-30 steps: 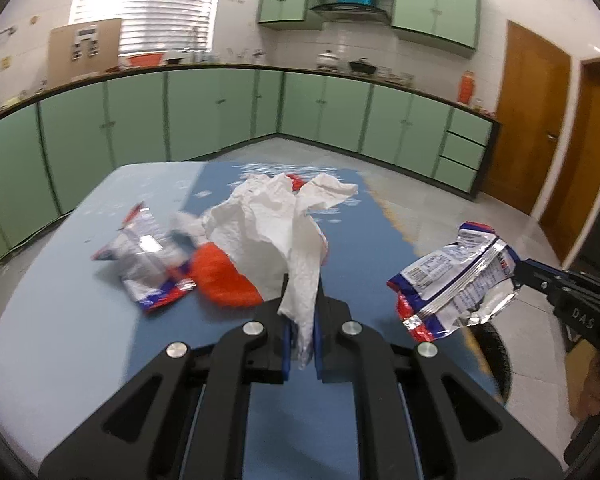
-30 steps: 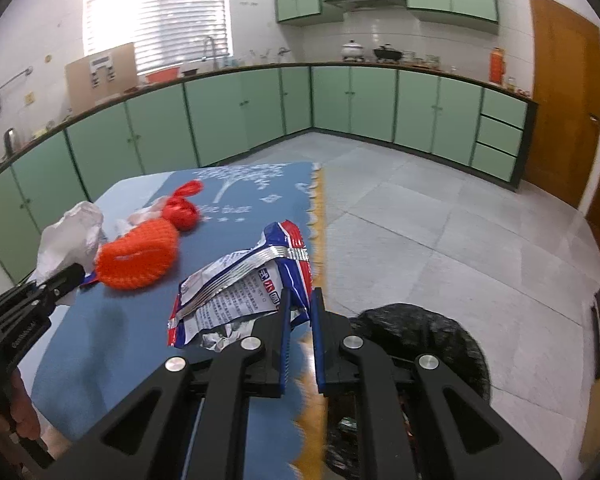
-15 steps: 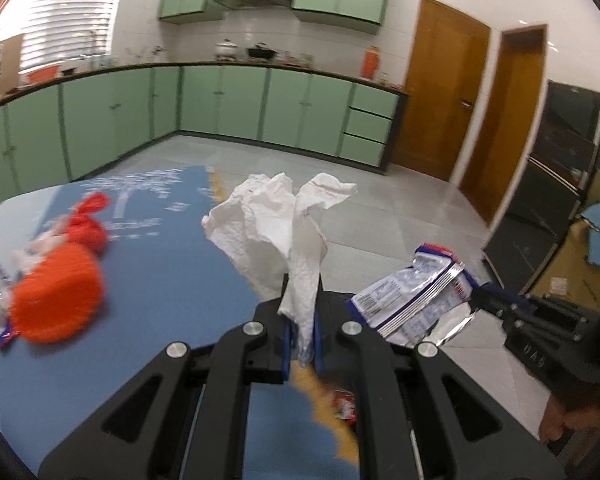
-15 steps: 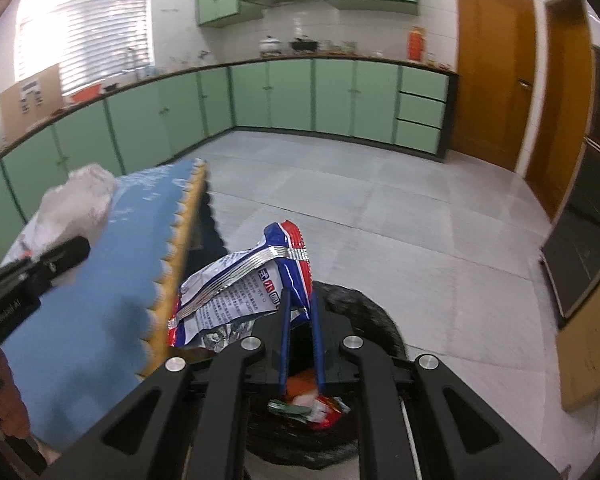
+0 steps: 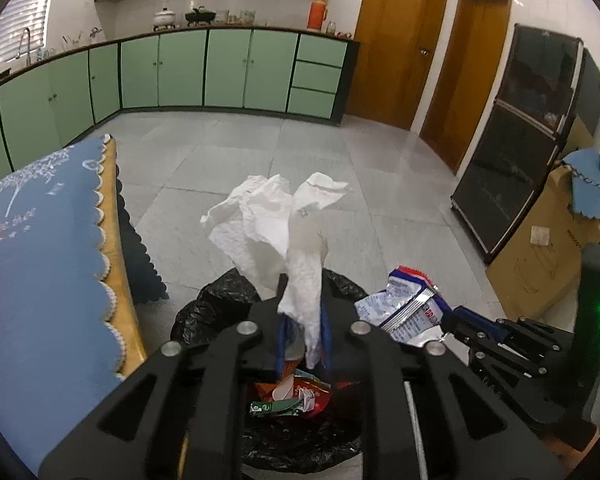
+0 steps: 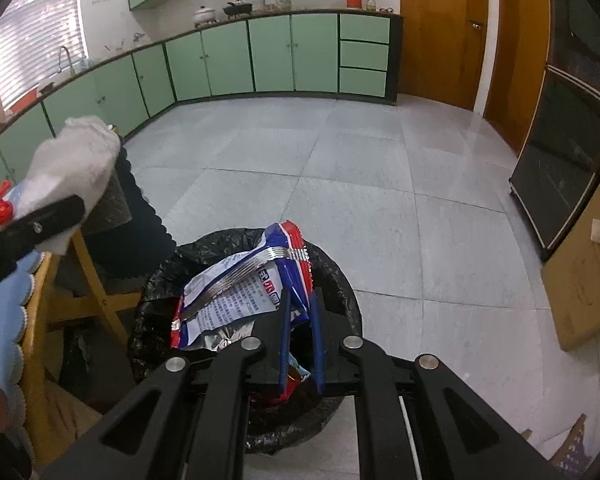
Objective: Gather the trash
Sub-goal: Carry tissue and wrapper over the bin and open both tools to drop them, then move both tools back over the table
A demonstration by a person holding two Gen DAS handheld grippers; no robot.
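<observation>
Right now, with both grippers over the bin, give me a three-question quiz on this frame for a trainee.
1. True or false: the right gripper is shut on the snack wrapper.
2. What lies between the fingers of the left gripper, whose jaws are opening?
A. crumpled white tissue
B. an orange scrubber
C. a bottle cap
3. Fill in: both grippers are above the black ____ bag, which already holds wrappers.

Key: 1 true; 2 A; 3 trash.
</observation>
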